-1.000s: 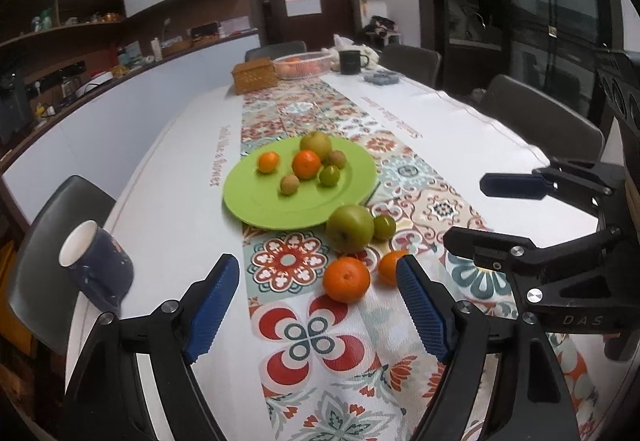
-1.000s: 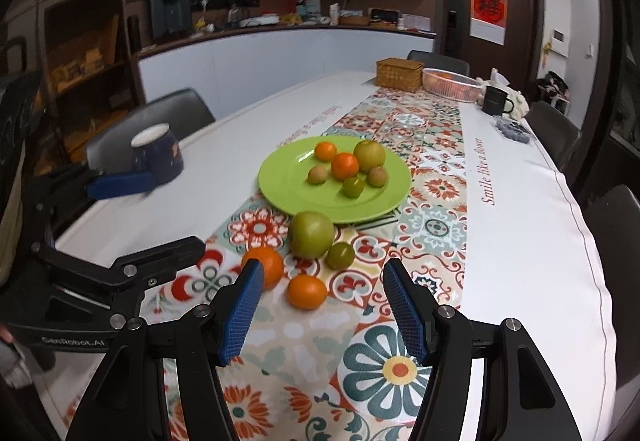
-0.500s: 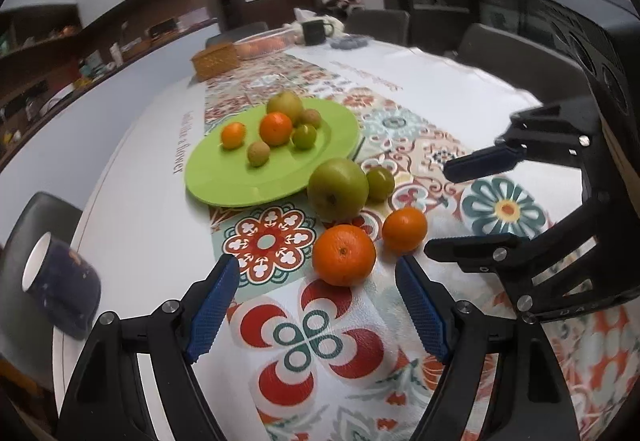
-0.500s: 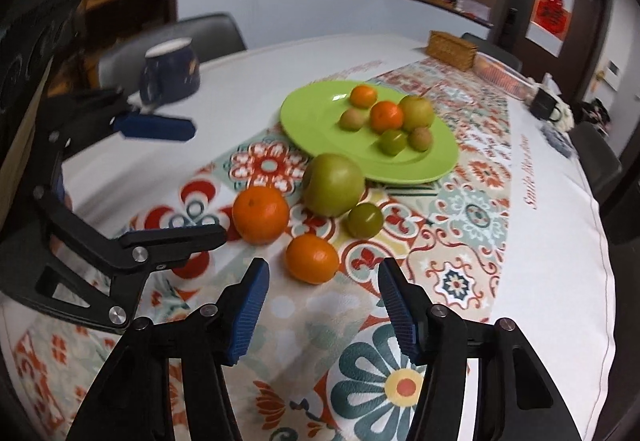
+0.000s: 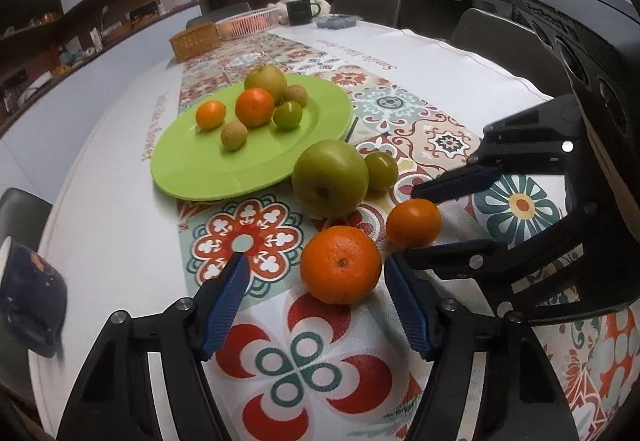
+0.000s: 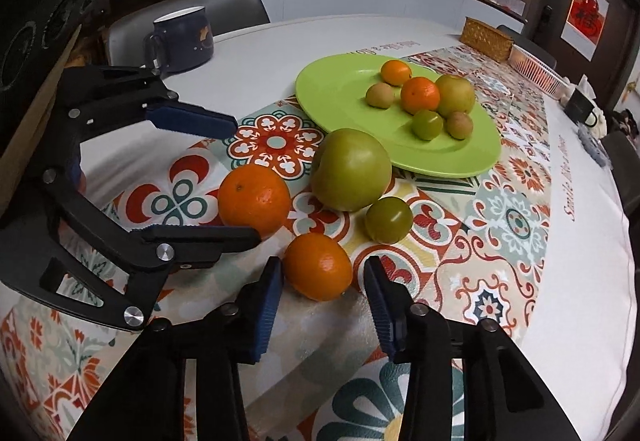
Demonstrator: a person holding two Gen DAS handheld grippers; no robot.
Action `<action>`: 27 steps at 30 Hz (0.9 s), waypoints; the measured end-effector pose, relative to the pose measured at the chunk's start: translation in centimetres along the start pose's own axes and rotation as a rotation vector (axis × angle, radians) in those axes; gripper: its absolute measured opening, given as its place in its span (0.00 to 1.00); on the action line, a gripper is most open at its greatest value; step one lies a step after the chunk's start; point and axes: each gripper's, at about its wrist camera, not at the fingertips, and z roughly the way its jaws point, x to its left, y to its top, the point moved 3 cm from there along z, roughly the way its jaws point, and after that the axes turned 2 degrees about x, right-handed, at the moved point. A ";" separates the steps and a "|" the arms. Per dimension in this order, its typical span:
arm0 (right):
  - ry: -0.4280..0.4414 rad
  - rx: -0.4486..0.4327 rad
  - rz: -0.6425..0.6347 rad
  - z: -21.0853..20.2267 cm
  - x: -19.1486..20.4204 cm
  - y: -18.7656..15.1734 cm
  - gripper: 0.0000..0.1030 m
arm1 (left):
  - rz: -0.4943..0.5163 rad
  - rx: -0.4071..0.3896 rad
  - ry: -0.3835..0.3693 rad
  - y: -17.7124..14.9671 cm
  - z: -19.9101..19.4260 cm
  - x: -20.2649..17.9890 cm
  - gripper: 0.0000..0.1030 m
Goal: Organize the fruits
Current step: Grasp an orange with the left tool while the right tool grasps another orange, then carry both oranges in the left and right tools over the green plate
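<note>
A green plate point(image 5: 192, 169) point(image 6: 344, 101) holds several small fruits. Beside it on the patterned runner lie a big green apple point(image 5: 330, 177) point(image 6: 350, 169), a small green fruit point(image 5: 381, 171) point(image 6: 389, 219), a large orange point(image 5: 341, 264) point(image 6: 255, 198) and a smaller orange point(image 5: 414, 222) point(image 6: 318, 266). My left gripper point(image 5: 316, 273) point(image 6: 236, 177) is open, with the large orange just between its fingertips. My right gripper point(image 6: 324, 277) point(image 5: 408, 225) is open around the smaller orange, not touching it.
A dark blue mug point(image 6: 184, 39) point(image 5: 28, 293) stands on the white tablecloth left of the runner. At the far end are a wicker basket point(image 5: 196, 39), a white fruit basket point(image 5: 248, 23) and a dark mug point(image 5: 298, 11). Chairs surround the table.
Both grippers have moved forward and down toward the loose fruit. Each now has an orange between its open fingers; both oranges stay on the table.
</note>
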 end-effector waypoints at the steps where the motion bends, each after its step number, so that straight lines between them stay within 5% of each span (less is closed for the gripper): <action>1: -0.001 -0.001 0.004 0.0 0.0 -0.1 0.35 | -0.007 0.003 -0.010 0.0 0.1 0.0 0.63; 7: -0.018 -0.023 0.074 -0.7 -0.6 -0.9 0.34 | -0.020 0.019 -0.048 -0.1 0.5 -0.7 0.41; 27: -0.055 -0.138 0.194 -7.2 0.4 -1.5 0.34 | -0.181 -0.033 0.028 -0.8 -5.6 -1.6 0.41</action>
